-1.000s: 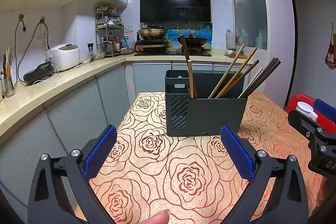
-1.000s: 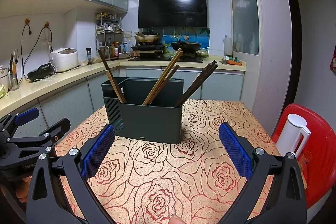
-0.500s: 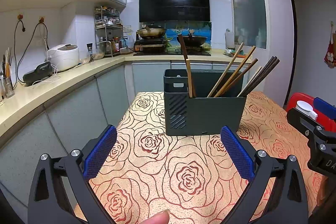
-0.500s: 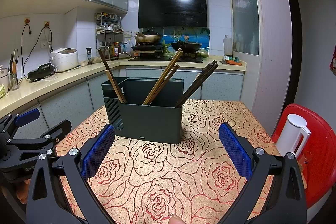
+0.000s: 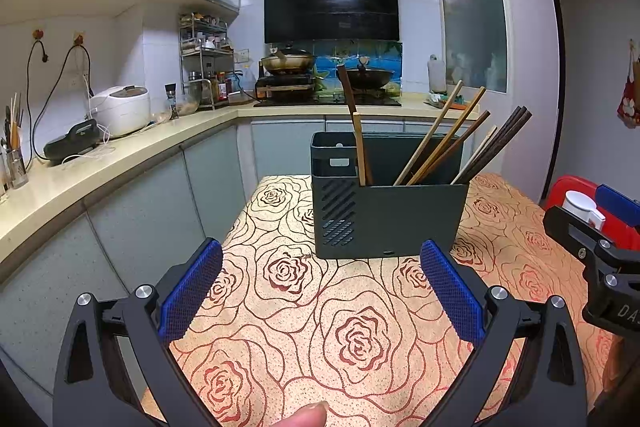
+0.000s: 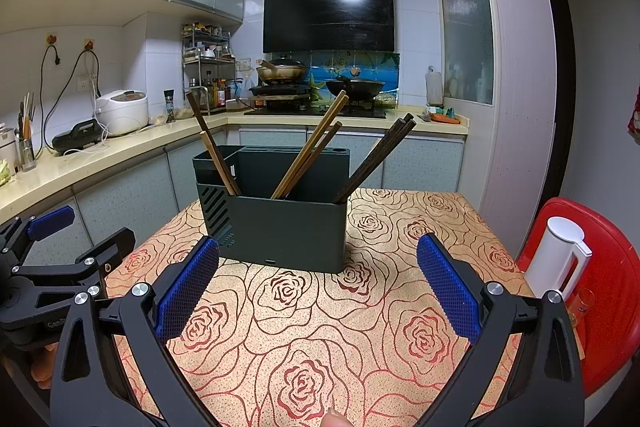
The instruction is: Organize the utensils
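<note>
The left gripper (image 5: 320,283) hovers over the desk (image 5: 280,307) with its blue fingers (image 5: 192,291) spread wide and holding nothing; ahead, the dark utensil holder (image 5: 384,215) stands upright mid-desk, chopsticks (image 5: 440,135) leaning in mixed colours across its compartments; the right gripper (image 6: 318,279) is likewise released and empty; a good next move, I judge, is to pinch one stick near its top and lift straight up, clear of its neighbours; readable writing is only partial letters on each gripper body
</note>
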A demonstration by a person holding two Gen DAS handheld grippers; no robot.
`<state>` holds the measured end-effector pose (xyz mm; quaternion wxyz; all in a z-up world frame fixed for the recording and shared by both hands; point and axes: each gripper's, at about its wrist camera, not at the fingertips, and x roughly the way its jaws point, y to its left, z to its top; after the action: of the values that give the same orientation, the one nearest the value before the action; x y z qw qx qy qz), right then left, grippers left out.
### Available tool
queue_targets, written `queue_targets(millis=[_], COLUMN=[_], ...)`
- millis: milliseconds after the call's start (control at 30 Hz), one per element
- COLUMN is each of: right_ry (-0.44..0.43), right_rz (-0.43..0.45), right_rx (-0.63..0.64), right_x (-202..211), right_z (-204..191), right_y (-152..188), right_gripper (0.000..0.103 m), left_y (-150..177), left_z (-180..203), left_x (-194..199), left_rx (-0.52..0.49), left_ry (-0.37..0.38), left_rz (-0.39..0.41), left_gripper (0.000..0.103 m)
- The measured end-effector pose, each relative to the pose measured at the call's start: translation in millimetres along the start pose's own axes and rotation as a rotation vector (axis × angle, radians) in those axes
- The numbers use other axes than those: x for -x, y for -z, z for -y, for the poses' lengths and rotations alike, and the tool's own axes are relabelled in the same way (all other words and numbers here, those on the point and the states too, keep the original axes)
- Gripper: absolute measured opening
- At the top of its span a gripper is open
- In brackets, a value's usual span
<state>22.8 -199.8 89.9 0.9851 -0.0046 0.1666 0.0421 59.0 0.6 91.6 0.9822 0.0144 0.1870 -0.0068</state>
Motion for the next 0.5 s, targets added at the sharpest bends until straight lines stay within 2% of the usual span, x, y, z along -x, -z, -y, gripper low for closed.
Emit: queue_targets(millis=[500], right_ry=[-0.001], right_rz=[0.001], right_rx=[0.002], right_x=[0.0], right_z=[0.1], right_y=[1.1], right_gripper=[0.096], left_y=[2.7], left_z=[1.8], left_x=[0.2], left_rx=[0.005], left_ry=[0.0], left_rz=[-0.001], left_gripper=[0.096])
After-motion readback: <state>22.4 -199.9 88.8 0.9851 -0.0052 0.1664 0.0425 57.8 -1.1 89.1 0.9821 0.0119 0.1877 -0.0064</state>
